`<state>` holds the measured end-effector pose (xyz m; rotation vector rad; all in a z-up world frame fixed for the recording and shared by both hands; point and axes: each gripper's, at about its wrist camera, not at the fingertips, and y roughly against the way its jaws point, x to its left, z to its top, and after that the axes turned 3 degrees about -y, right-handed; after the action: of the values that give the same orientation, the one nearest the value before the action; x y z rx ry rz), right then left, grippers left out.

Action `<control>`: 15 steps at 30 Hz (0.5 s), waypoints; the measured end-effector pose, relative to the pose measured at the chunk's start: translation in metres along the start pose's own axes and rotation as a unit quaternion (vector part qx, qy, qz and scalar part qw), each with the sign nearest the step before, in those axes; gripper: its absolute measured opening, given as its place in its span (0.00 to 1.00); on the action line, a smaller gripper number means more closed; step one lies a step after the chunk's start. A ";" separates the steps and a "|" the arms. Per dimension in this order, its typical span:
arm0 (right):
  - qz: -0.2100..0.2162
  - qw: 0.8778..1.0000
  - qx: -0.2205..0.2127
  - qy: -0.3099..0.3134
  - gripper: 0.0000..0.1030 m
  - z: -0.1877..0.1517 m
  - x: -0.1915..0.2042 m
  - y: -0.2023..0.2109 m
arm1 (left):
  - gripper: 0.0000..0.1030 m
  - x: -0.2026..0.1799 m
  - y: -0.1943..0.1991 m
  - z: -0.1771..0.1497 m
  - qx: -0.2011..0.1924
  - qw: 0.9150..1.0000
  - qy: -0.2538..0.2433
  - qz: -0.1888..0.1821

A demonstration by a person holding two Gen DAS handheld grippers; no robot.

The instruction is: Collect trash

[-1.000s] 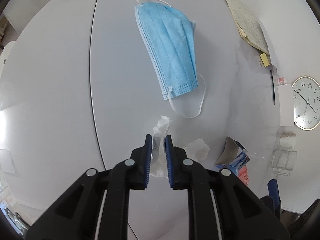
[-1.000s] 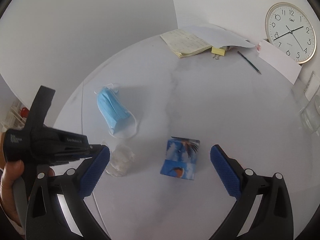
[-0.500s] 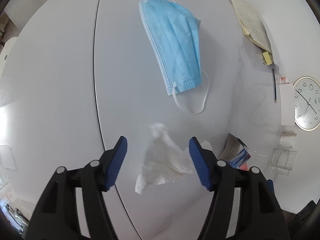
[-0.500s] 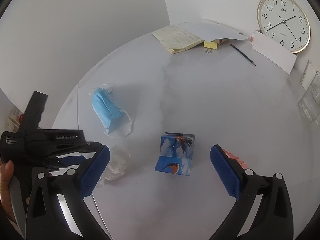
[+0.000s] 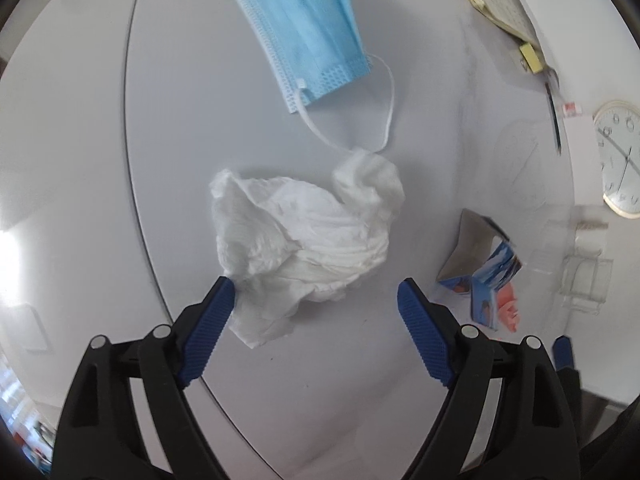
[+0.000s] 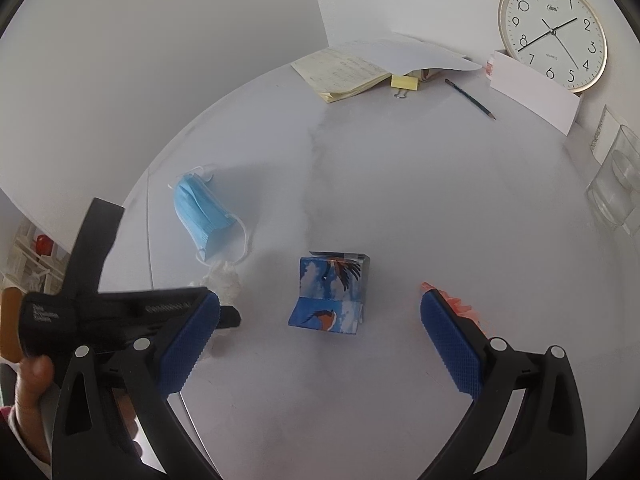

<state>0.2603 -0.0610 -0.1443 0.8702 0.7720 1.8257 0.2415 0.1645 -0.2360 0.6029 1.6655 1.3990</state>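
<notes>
My left gripper (image 5: pixel 316 304) has just been opening, jaws wide; crumpled tissue (image 5: pixel 308 232) lies between them on the table (image 5: pixel 440 140), possibly brushing the left pad. Right gripper (image 6: pixel 320 320) gapes, empty.

On the table: one mask (image 5: pixel 304 28), one tissue (image 5: pixel 308 232), one carton (image 6: pixel 332 292), one pink scrap (image 6: pixel 460 304), one clock (image 6: pixel 552 32), one pencil (image 6: pixel 470 99), one notepad (image 6: pixel 344 74).
</notes>
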 end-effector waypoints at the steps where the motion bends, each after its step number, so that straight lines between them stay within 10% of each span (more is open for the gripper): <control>1: 0.000 1.000 0.000 -0.001 0.97 0.000 -0.001 0.000 | 0.75 -0.004 0.000 0.000 -0.007 1.000 -0.012 0.007; 15: 0.000 1.000 0.004 -0.003 0.97 -0.006 -0.006 0.001 | 0.11 -0.018 0.006 0.002 -0.081 0.988 -0.105 0.075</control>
<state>0.2562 -0.0681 -0.1481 0.8802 0.7752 1.8203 0.2517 0.1532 -0.2253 0.7662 1.3497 1.5059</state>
